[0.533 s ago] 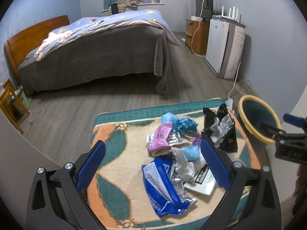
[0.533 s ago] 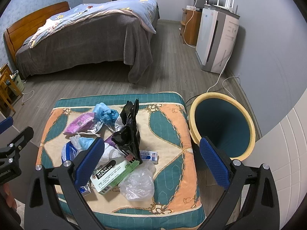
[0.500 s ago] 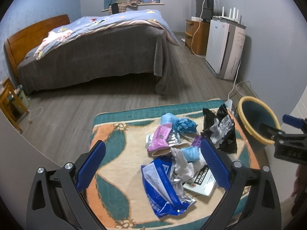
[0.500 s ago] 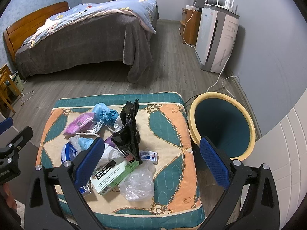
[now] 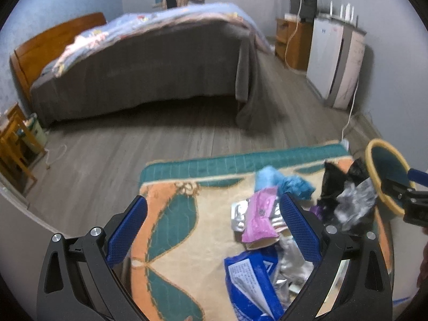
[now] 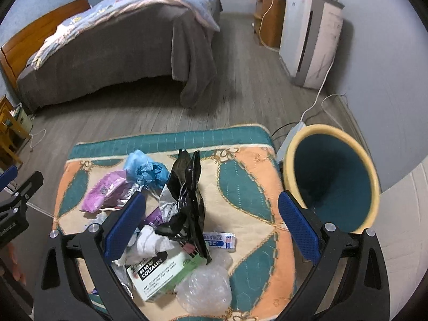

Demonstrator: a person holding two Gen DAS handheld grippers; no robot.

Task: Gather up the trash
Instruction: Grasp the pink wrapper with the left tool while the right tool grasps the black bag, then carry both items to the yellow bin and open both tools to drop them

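A pile of trash lies on a patterned cushion (image 6: 240,187): a black foil bag (image 6: 187,200), a green and white Coltalin box (image 6: 160,270), a clear plastic wad (image 6: 206,289), a pink wrapper (image 6: 104,192), crumpled blue plastic (image 6: 147,171) and a blue packet (image 5: 251,281). A yellow-rimmed teal bin (image 6: 331,179) stands right of the cushion. My right gripper (image 6: 211,230) is open above the black bag and box. My left gripper (image 5: 214,230) is open and empty above the cushion's left part, with the pink wrapper (image 5: 259,219) by its right finger.
A bed (image 6: 112,48) with a grey cover stands across the wood floor. A white appliance (image 6: 310,40) and a wooden cabinet (image 6: 267,18) line the right wall, with a cable (image 6: 321,101) running down to the floor near the bin. A small wooden stand (image 5: 13,144) is at far left.
My left gripper has shifted left, so the trash now sits further right in its view. My right gripper has moved in a little closer over the pile. Both stay open.
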